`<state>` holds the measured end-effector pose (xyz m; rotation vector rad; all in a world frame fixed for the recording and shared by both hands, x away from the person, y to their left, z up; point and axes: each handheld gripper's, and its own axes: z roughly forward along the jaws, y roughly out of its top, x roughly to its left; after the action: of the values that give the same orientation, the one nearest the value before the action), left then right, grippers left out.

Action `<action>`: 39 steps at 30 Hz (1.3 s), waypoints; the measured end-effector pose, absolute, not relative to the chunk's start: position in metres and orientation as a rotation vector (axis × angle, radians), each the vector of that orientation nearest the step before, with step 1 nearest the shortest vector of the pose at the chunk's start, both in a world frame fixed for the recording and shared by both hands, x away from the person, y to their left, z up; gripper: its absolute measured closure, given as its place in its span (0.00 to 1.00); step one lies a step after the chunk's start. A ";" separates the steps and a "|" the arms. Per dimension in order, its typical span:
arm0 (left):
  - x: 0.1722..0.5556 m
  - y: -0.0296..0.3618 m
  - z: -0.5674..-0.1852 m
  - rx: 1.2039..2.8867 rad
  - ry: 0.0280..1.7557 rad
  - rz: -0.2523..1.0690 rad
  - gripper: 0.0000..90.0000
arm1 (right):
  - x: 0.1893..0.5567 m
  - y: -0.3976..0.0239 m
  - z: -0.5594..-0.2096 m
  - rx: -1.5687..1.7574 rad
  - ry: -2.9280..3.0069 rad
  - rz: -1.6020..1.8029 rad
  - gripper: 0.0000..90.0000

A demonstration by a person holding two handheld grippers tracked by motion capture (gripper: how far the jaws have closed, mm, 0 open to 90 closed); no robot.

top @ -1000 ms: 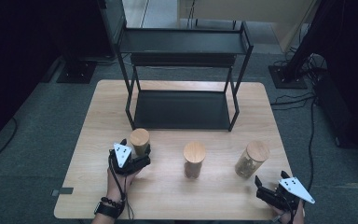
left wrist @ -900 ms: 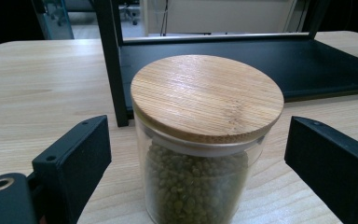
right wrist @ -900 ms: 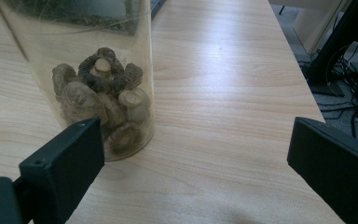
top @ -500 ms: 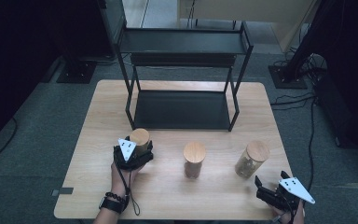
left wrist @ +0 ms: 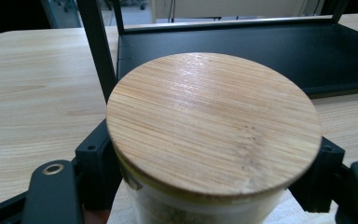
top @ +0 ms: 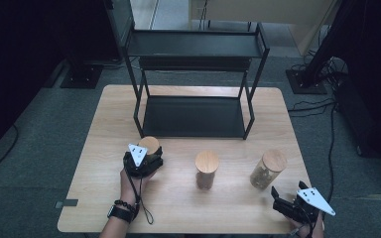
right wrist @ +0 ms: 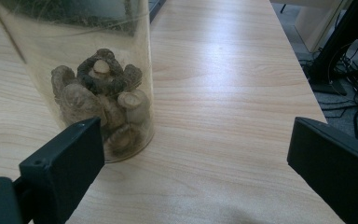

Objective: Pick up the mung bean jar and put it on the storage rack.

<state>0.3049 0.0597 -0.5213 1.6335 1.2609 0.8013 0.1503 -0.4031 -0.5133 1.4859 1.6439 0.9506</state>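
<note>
3 glass jars with round bamboo lids stand in a row on the wooden table (top: 99,124), in front of a black 2-tier rack (top: 193,79). The left jar (top: 150,145) sits near the rack's front left leg; in the left gripper view its lid fills the middle and a pale, fine content shows dimly through the glass below the rim, too blurred to name. The left gripper (top: 141,161) has its 2 jaws set on either side of this jar just under the lid, pressed against the glass, so it has hold of the jar. The middle jar (top: 207,169) stands alone, well apart from both grippers; its contents cannot be told. The right jar (top: 268,168) holds a loose heap of dark, dried mushrooms at the bottom, with the upper part bare. The right gripper (top: 284,204) lies at the table's near right corner, jaws spread wide and holding nothing, near this jar.
</note>
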 end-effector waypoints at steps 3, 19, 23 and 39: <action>0.306 0.059 -0.521 1.635 1.262 0.802 0.28 | 0.150 -0.403 -0.513 1.488 1.644 0.951 0.04; 0.317 0.052 -0.519 1.650 1.252 0.795 0.28 | 0.151 -0.403 -0.514 1.490 1.643 0.947 0.04; 0.321 0.049 -0.519 1.650 1.252 0.794 0.28 | 0.151 -0.403 -0.513 1.493 1.642 0.948 0.04; 0.342 0.037 -0.502 1.664 1.207 0.816 0.28 | 0.151 -0.403 -0.514 1.494 1.640 0.948 0.04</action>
<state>0.3420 0.0367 -0.5015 1.6637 1.2073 0.8156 0.1510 -0.4029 -0.5136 1.4941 1.6397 0.9484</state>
